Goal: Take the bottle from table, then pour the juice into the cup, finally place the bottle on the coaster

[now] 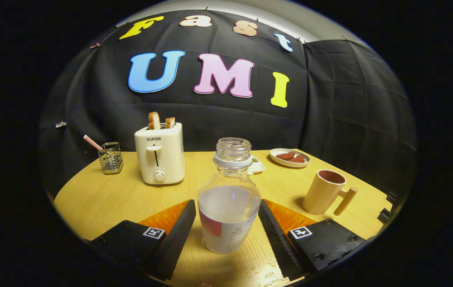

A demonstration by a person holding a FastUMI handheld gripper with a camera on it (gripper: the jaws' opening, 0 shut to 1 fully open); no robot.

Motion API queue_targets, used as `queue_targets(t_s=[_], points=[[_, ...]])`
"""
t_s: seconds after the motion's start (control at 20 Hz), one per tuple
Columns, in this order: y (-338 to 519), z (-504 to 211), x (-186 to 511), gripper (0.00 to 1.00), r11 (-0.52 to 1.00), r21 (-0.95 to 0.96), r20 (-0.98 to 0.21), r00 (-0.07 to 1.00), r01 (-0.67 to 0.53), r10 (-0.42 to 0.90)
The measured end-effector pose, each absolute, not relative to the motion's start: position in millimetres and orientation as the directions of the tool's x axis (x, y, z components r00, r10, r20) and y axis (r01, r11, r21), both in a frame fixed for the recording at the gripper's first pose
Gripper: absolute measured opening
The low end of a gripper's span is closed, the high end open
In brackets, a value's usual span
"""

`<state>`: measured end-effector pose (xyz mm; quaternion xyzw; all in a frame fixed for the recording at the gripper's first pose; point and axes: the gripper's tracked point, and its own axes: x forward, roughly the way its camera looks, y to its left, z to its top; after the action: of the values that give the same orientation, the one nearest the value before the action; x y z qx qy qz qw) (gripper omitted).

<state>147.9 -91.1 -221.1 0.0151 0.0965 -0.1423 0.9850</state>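
A clear plastic bottle (pixel 228 207), uncapped and about half full of pale liquid, stands upright on the wooden table (pixel 103 199) between my fingers. My gripper (pixel 227 205) is shut on it, with both fingertips pressed against the bottle's sides at its widest part. The bottle's base rests on the tabletop. A beige cup (pixel 324 192) with a stick-like handle stands to the right, a little beyond the right finger. Its mouth is open and I cannot see any liquid in it.
A cream toaster (pixel 159 153) holding two bread slices stands beyond on the left, next to a wire holder (pixel 111 158) with a straw. A small plate of red pieces (pixel 289 157) and a white dish (pixel 256 165) lie behind the bottle. Water drops (pixel 268 275) dot the table near the right finger.
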Motion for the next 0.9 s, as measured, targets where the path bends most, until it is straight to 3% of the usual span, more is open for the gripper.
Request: queue_targets(t_s=[0.15,0.3,0.9], points=[[-95.3,-221.5,155.6,0.93,0.954,-0.029,-0.173,0.939,0.297,-0.297],[-97.8,-222.9,160.1,0.83,0.954,-0.036,-0.161,0.941,0.296,-0.298],[-99.9,-222.1,157.7,0.73,0.961,-0.011,-0.190,0.943,0.276,-0.273]])
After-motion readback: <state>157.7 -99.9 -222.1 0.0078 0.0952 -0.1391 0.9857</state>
